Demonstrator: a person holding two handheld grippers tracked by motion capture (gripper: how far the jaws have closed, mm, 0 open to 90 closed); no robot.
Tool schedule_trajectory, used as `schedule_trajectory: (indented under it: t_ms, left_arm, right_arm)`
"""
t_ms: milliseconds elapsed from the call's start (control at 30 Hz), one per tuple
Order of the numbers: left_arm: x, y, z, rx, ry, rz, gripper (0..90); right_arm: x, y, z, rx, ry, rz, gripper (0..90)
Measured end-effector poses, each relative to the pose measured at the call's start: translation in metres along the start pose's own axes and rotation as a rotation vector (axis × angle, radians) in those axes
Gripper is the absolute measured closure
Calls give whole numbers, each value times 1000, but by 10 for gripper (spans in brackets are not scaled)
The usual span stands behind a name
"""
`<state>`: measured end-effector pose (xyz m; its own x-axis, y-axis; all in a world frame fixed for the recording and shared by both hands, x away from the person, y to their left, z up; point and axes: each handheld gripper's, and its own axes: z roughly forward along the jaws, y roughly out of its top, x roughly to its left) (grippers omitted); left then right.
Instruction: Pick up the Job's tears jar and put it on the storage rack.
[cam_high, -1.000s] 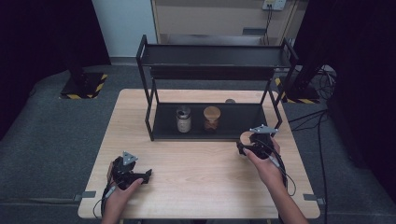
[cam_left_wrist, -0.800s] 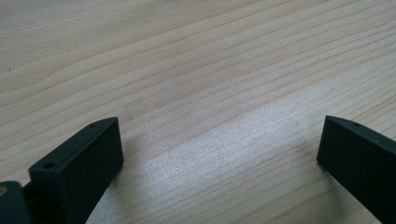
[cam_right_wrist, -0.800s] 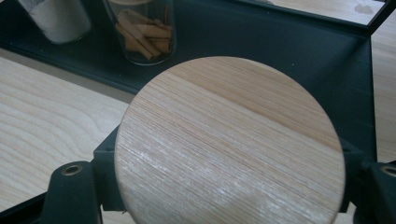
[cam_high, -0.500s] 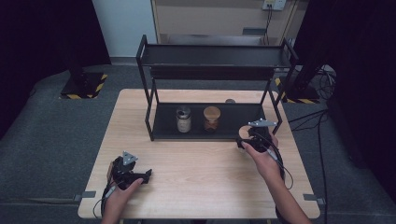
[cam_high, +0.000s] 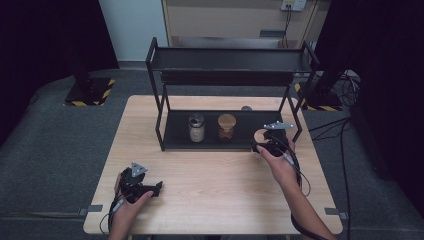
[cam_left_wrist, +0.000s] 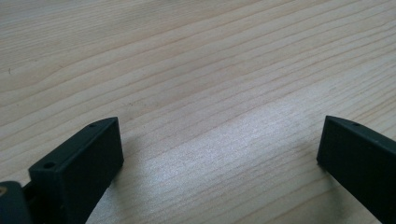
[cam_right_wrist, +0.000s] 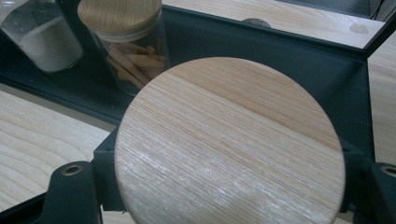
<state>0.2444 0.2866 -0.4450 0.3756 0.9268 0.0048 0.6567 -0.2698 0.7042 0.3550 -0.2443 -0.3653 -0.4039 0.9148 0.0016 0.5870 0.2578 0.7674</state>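
My right gripper (cam_high: 266, 143) is at the right end of the black rack's bottom shelf (cam_high: 230, 145), shut on a jar with a round wooden lid (cam_high: 260, 136). In the right gripper view the lid (cam_right_wrist: 229, 140) covers the jar's body, with a jaw on either side. The shelf (cam_right_wrist: 271, 56) lies just beyond it. On the shelf stand a jar of white powder (cam_high: 196, 128) (cam_right_wrist: 39, 37) and a wooden-lidded jar of sticks (cam_high: 226, 127) (cam_right_wrist: 128, 42). My left gripper (cam_high: 156, 188) rests on the table's near left, open, with bare wood between its jaws (cam_left_wrist: 219, 149).
The two-tier black rack has an upper shelf (cam_high: 230, 60) over the lower one and posts at its corners (cam_high: 159, 120). A small dark round thing (cam_high: 246, 108) lies on the table behind the rack. Cables (cam_high: 295, 165) trail from the right gripper.
My right gripper has carried the lidded jar away from the person, closer to the rack's lower shelf. The left gripper has stayed where it was.
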Motion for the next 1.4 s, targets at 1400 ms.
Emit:
schedule_trajectory:
  t_ms: [1400]
  left_arm:
    - [0, 0, 0, 0, 0, 0, 0]
  right_arm:
    - [-4, 23, 31, 1, -29, 32, 251]
